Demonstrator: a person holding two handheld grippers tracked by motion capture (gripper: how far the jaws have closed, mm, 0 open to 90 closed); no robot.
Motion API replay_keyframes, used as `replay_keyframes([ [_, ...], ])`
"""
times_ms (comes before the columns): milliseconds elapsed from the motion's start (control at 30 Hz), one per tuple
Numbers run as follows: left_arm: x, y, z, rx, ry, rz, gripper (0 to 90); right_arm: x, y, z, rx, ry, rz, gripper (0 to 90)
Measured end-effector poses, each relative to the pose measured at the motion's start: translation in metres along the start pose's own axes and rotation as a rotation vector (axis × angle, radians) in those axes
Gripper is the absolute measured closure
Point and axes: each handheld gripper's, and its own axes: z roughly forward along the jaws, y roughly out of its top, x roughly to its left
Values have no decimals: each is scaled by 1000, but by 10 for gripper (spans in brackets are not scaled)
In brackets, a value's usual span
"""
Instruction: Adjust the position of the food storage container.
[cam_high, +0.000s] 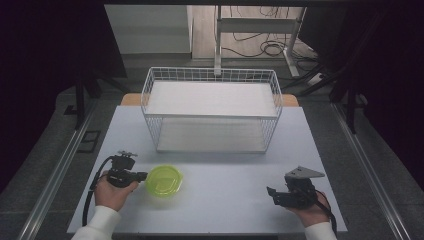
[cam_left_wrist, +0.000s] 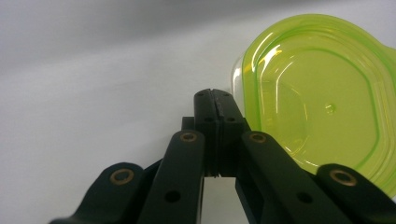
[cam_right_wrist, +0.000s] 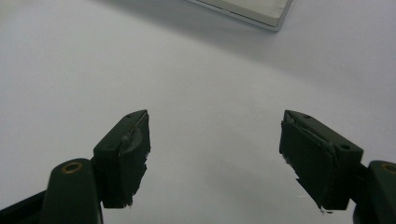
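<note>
The high view looks forward and down on the whole table (cam_high: 210, 200). Both gripper views sit close above it; the left shares the green lid (cam_left_wrist: 322, 102).

left gripper (cam_left_wrist: 215, 93) jaws shut, empty, tips just beside green lid (cam_left_wrist: 322, 98), white table (cam_left_wrist: 93, 84)

Both hands low, grippers pointing inward
Left gripper (cam_high: 143, 176) has its jaws pressed together; right gripper (cam_high: 270, 193) has its jaws spread wide, nothing between them
</note>
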Motion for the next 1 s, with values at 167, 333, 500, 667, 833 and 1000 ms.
replay_keyframes([
  [167,-22,3,8,5,-20,7,899,0,0,0,4,0,-2,242],
  [333,-37,5,13,2,-40,17,899,-1,0,1,8,-1,-3,242],
  [500,-48,6,18,7,-61,29,898,-1,0,1,10,-2,-4,241],
  [667,-58,7,21,7,-76,38,897,-1,0,1,11,-2,-5,241],
  [833,-66,8,24,12,-88,52,897,-1,-1,1,13,-3,-4,241],
  [1000,-73,10,27,15,-102,63,897,-2,-1,1,13,-3,-2,240],
])
